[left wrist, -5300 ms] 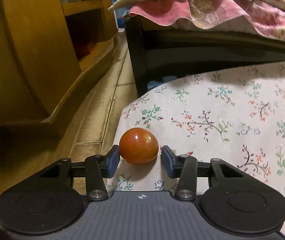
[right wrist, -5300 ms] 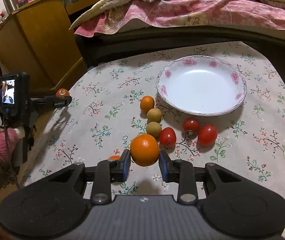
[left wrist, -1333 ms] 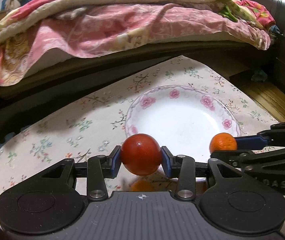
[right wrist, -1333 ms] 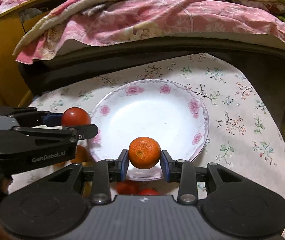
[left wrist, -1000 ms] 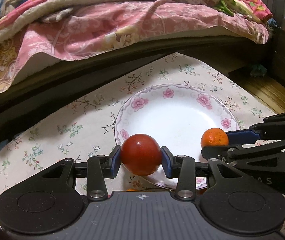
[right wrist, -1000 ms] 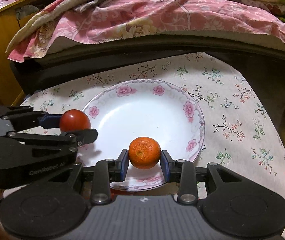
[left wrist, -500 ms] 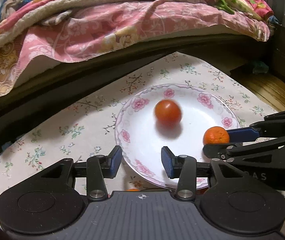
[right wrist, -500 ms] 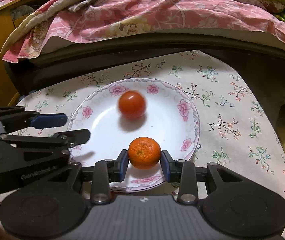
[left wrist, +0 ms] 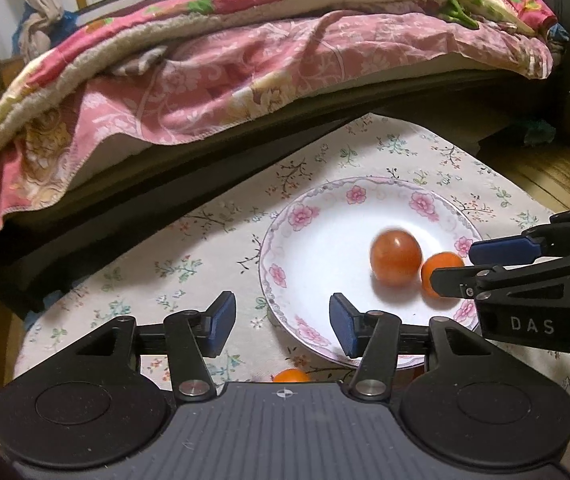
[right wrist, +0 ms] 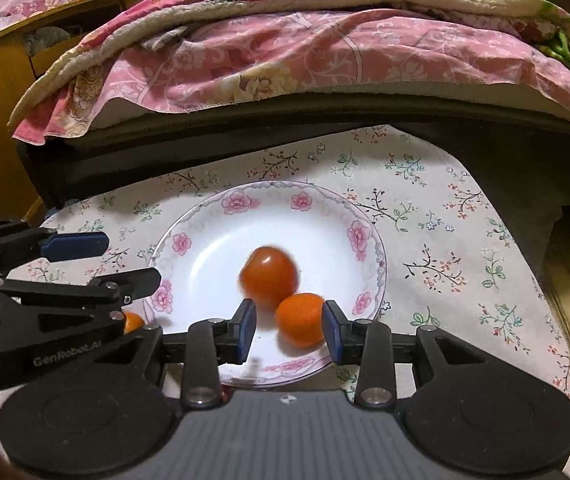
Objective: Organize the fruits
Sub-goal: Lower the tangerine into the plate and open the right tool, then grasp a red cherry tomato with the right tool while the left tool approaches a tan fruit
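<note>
Hovering over plate [right wrist: 373, 256], both grippers [left wrist: 281, 320] [right wrist: 287, 330] open, tomato [right wrist: 269, 276] and orange [right wrist: 300, 320] released

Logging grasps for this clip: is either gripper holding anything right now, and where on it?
Nothing is held. Left gripper is open; right gripper is open, the orange loose between its jaws.

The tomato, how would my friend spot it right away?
Find the white plate with pink flowers on the flowery tablecloth. Two round fruits lie in it. The tomato is the smooth, redder one farther from the right gripper; beside it the orange is paler and dimpled.
</note>
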`<state>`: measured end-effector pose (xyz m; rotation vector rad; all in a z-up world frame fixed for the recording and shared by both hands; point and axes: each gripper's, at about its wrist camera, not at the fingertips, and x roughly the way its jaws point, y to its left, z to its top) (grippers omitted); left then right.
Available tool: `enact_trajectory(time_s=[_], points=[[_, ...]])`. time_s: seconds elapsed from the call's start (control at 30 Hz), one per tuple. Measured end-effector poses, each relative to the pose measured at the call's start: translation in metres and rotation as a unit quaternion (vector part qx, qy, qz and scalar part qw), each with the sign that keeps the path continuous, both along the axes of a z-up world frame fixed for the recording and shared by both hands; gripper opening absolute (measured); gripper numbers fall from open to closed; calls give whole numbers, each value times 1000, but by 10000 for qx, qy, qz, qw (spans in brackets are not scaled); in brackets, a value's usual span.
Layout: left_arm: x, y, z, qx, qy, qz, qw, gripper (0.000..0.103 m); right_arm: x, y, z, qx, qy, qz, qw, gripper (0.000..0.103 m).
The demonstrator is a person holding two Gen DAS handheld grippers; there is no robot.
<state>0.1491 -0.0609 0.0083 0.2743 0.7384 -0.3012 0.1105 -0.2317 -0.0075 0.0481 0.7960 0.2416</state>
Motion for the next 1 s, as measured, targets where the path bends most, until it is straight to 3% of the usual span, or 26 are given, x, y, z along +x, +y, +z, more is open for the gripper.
enact_trajectory(time_s=[0.63, 1.0], points=[[-42, 8, 18, 115, -18, 202, 9997, 67, -51, 4, 22, 154, 3, 257, 9995, 39], [-70, 18, 11, 73, 253, 119, 9996, 70, -79, -14, 11, 70, 234, 194, 9995, 39]])
